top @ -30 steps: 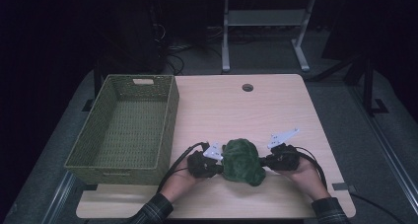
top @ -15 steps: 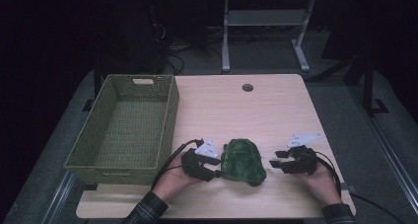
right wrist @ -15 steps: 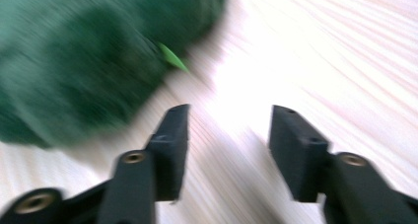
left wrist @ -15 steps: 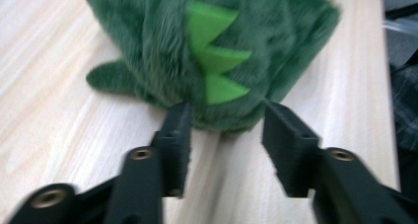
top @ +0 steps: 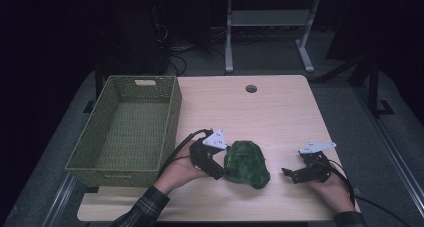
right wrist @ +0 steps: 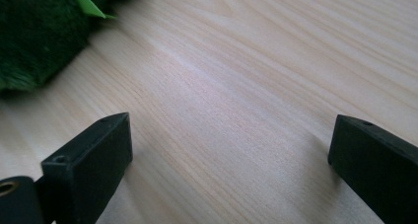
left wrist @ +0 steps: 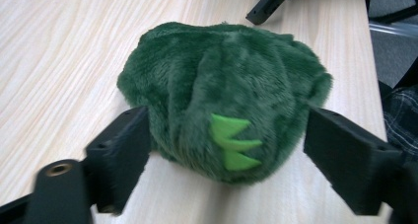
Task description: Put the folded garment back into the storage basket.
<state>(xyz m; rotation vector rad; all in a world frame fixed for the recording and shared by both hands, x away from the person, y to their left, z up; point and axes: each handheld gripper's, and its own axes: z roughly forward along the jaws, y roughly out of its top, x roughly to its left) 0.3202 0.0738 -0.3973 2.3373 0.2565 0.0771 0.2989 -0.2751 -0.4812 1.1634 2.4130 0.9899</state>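
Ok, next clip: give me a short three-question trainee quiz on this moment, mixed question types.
1. True or false: the green plush toy lies inside the woven basket.
2. Which gripper is nearer the toy: A) left gripper B) right gripper?
3. What stands between the left gripper's open jaws?

Key
1. False; it lies on the table, right of the basket.
2. A; the right gripper is apart from it, jaws open over bare wood.
3. The plush toy; the jaws have just been opening.

One green plush toy (top: pixel 246 163), one woven basket (top: pixel 125 132), two grippers, one table (top: pixel 260 112).
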